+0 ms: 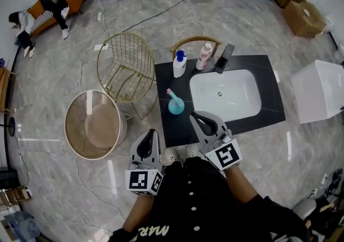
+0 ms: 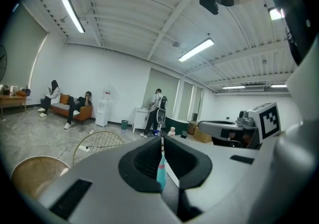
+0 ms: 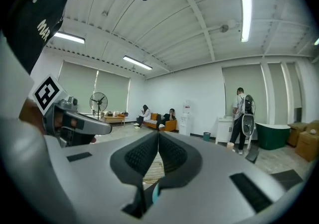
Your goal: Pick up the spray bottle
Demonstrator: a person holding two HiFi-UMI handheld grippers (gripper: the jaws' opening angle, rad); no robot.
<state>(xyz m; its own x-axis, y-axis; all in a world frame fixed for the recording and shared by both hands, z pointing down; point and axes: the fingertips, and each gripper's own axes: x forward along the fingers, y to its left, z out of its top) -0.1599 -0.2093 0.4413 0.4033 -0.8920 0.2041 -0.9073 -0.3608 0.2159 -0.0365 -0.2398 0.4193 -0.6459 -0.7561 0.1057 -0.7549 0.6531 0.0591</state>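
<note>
**DESK:** Where does the bottle stand, and what of the two tools?

**PHOTOGRAPHER:** The teal, round-bellied plastic spray bottle (image 1: 176, 105) with a pink trigger stands upright on the black stone countertop (image 1: 269, 107), just left of the white rectangular sink basin (image 1: 236, 82). The left gripper (image 1: 150, 136) and the right gripper (image 1: 195, 118) hover on the near side of the basin, short of the bottle. Both pairs of jaws are pressed together and hold nothing. The bottle shows only as a teal sliver beyond the left pair.

**DESK:** How should the pick-up go?

**PHOTOGRAPHER:** The right gripper looks the nearer, so I would part its jaws wide first. Then bring them in level around the narrow neck under the trigger, not the bulging body. Close squarely and lift straight up, clear of the basin's rim.

**DESK:** The count?

**PHOTOGRAPHER:** Two grippers. Three bottles on the counter: the teal sprayer, plus one white pump bottle with a blue top (image 1: 179, 64) and one pinkish-white bottle (image 1: 203, 56) behind the basin's left corner. One black faucet (image 1: 224, 58) stands behind the basin. Further left of the basin are one gold wire chair (image 1: 124, 66) and one round tan woven tub (image 1: 92, 124).
</note>
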